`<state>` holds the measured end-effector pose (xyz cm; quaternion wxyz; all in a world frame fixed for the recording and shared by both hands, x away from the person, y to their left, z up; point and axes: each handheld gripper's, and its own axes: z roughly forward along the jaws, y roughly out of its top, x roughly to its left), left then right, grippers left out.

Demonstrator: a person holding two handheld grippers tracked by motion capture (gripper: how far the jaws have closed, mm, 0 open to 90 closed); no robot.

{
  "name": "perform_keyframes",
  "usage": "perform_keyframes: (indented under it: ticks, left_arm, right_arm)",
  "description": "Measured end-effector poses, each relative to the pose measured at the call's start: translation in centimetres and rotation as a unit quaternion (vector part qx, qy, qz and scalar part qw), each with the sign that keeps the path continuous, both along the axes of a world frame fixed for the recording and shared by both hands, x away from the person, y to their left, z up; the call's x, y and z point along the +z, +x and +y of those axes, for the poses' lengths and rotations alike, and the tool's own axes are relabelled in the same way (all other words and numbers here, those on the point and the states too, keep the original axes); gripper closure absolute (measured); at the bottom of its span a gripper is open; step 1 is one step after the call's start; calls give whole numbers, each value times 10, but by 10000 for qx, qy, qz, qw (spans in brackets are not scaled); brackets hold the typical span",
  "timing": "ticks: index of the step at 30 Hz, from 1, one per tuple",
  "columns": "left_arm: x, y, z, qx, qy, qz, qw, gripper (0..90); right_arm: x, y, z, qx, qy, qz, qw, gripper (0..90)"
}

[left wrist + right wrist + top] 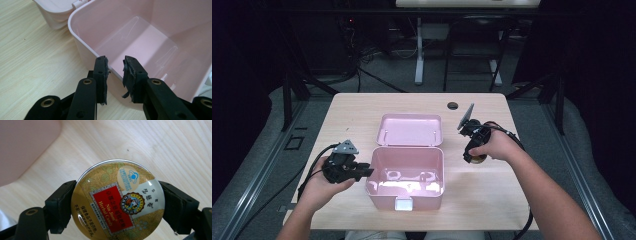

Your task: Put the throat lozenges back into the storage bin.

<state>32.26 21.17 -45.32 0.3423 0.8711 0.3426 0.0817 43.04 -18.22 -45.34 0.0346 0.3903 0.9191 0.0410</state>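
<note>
Fingers of the left gripper [362,172] sit at the left wall of the open pink box [406,192] in the high view, near the front of the wooden surface [352,107]; whether they pinch it is hard to tell from there. At the right, the right gripper [475,156] hangs over the surface, the hand hiding most of the candy tin [478,159].

From the left gripper view, the two fingers [101,75] straddle the box rim [82,50] with a gap either side, so they are released. The box's lid [56,12] is cut off at the top.

From the right gripper view, the fingers [61,205] are clenched on the round tin [117,201], gold with a red label reading "Herbal Candy"; its lower edge is cut off.
</note>
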Motion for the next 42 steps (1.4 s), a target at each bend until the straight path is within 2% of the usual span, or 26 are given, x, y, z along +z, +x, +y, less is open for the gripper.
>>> perform_keyframes:
  ticks: [8, 17, 23, 28, 42]
  left_arm:
    - [0, 0, 0, -1, -1, -2, 10000, 721]
    - [0, 0, 0, 1, -1, 1, 10000, 722]
    - [0, 0, 0, -12, 12, -11, 10000, 722]
    - [0, 0, 0, 1, 2, 2, 10000, 721]
    - [0, 0, 0, 10, 7, -15, 10000, 722]
  right_arm:
    - [8, -8, 11, 506, -36, -24, 9987, 198]
    - [20, -16, 17, 1038, -50, -102, 9945, 198]
    - [25, -21, 21, 1237, -115, -79, 9922, 198]
    - [32, -24, 24, 1298, -140, -88, 9914, 198]
    - [53, -37, 46, 1757, -139, -152, 9842, 199]
